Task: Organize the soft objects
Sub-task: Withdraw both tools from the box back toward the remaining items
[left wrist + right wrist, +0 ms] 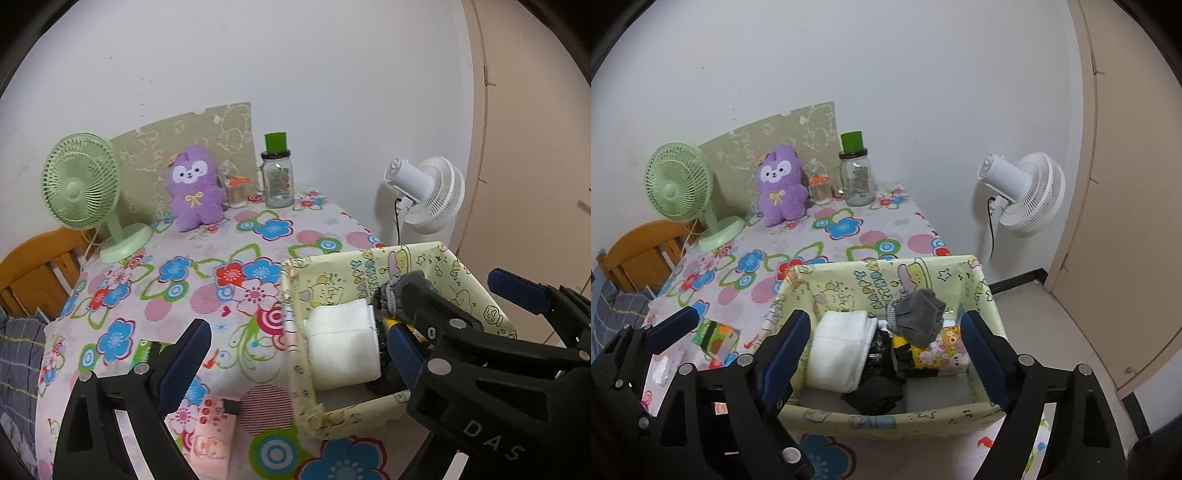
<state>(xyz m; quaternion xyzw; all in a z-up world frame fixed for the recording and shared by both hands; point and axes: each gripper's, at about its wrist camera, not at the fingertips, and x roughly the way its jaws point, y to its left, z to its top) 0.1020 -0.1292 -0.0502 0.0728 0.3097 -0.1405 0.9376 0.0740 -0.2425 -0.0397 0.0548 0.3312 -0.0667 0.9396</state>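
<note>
left tongs (291, 354): released, jaws wide, nothing between the pads; hang over the worktop just left of the box.
right tongs (886, 354): released, jaws spread over the box's near end, pads clear of the contents.
box (882, 419): yellow cartoon-print, at the worktop's near right edge.
white roll (838, 354): folded cloth, left side inside box.
grey sock (919, 314): bundled, on top of the pile toward the box's far wall.
black item (875, 395): inside box, near wall; kind unclear.
pink cloth (210, 439): on worktop near front edge, left of box.
purple plush (194, 186): upright at far edge, between green fan (83, 184) and jar (277, 177).
</note>
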